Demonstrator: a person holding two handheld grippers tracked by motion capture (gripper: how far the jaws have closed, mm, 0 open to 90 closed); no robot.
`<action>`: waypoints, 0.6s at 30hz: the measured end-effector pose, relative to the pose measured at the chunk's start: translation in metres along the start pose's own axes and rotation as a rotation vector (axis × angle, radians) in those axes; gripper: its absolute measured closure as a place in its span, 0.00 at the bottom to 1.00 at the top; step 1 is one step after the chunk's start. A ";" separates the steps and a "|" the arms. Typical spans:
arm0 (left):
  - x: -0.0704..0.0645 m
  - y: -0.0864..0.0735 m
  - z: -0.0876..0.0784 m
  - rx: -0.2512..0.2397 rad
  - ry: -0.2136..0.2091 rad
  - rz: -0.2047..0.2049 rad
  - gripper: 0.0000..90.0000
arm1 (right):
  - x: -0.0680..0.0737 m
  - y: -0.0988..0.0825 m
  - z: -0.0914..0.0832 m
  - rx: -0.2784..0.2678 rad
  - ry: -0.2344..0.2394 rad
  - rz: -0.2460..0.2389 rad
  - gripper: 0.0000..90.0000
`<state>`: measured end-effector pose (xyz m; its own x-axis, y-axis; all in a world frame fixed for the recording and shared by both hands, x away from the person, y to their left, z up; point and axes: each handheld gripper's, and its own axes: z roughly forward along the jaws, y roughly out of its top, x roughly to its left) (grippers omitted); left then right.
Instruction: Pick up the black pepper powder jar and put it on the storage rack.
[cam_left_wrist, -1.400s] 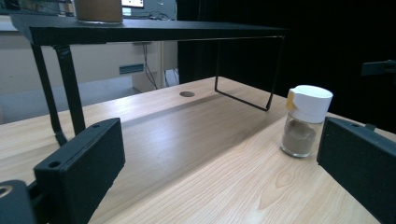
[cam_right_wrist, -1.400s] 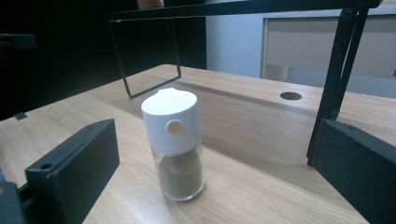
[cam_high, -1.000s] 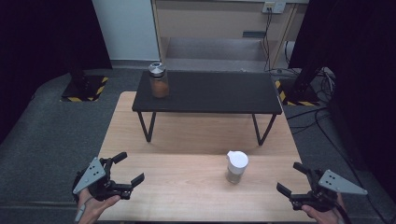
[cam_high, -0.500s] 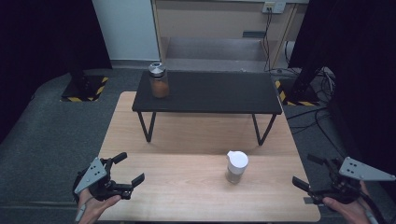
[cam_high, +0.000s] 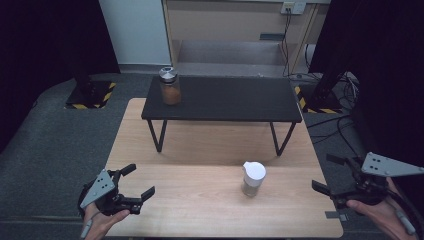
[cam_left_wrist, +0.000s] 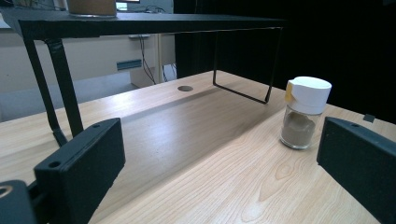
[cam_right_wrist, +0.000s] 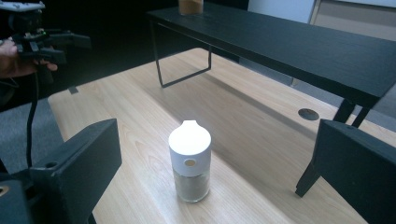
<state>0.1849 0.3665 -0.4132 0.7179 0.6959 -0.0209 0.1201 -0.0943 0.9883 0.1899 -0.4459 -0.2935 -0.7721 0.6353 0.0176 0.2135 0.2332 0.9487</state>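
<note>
Two claws agape, shaker (cam_high: 253, 178) between

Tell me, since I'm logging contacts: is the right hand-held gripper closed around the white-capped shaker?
No: the right hand-held gripper has its jaws spread wide, with the shaker standing free on the wooden table between them.

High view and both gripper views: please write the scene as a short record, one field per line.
surface: wooden table
raised shelf: black shelf on thin legs, standing on the table
on shelf: jar with brown contents, left end
on table: shaker with white cap, upright, free
left gripper: open, holds nothing, near the table's left front corner
right gripper: open, holds nothing, beyond the table's right edge
</note>
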 end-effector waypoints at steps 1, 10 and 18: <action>0.000 0.000 0.000 0.000 0.001 0.000 0.00 | -0.001 0.003 0.003 0.009 0.006 -0.002 0.02; -0.001 0.000 0.000 0.002 0.003 0.002 0.00 | -0.003 0.021 0.032 0.077 0.038 -0.024 0.04; -0.001 0.000 -0.001 0.001 0.003 0.003 0.00 | -0.005 0.029 0.060 0.129 0.069 -0.021 0.04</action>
<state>0.1833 0.3661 -0.4131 0.7161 0.6977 -0.0175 0.1188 -0.0971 0.9882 0.2354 -0.3981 -0.2854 -0.8155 0.5783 0.0239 0.2686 0.3415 0.9007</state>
